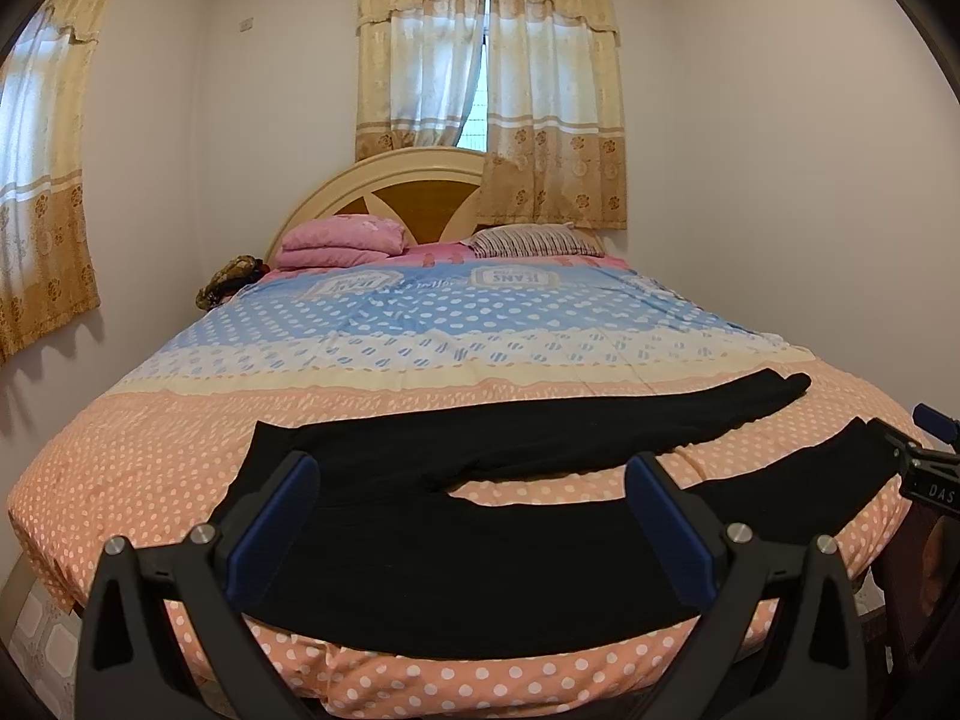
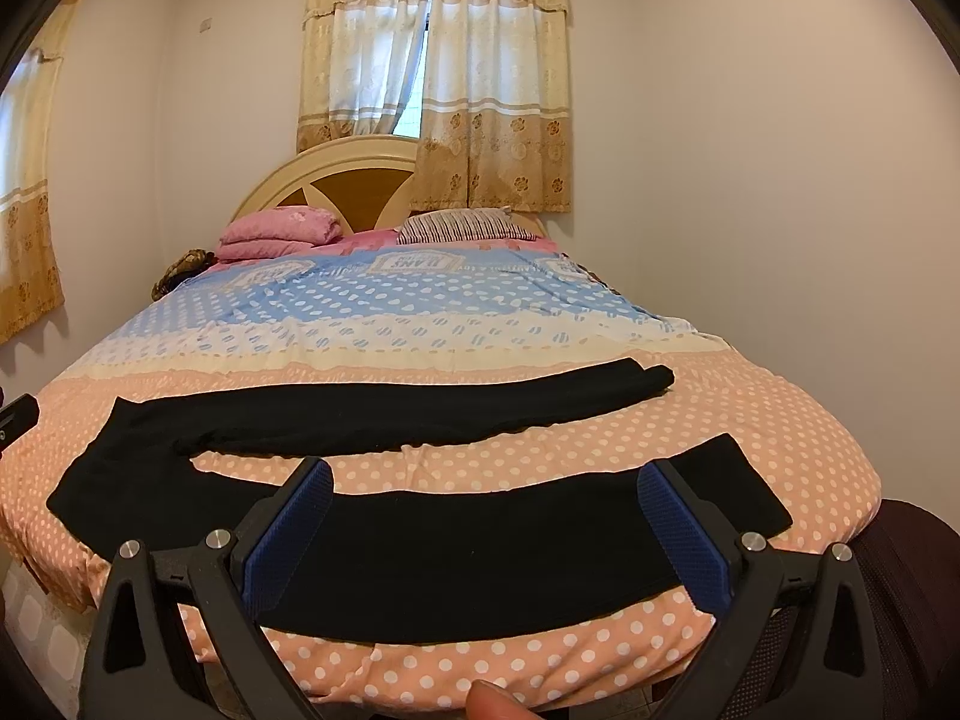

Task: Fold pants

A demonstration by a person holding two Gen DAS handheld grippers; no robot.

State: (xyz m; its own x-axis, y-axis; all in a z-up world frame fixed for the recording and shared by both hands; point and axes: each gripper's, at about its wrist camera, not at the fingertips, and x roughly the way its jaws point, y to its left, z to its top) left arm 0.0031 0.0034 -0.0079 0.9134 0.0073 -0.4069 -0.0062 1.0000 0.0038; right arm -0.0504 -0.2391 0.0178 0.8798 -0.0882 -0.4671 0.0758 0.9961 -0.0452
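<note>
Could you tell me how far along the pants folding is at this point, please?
Done: the black pants are spread flat across the foot of the bed, legs apart, with no fold made. In hand: nothing; the left gripper and right gripper are both open and hover above the near leg. Left: laying one leg onto the other, then folding the length.

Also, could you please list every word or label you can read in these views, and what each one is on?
"JEANS": upside down, on a badge print on the bedspread.
"DAS": on the right gripper's body, cut off at the frame edge.
Smaller lines in the badges: too blurred to read.
</note>
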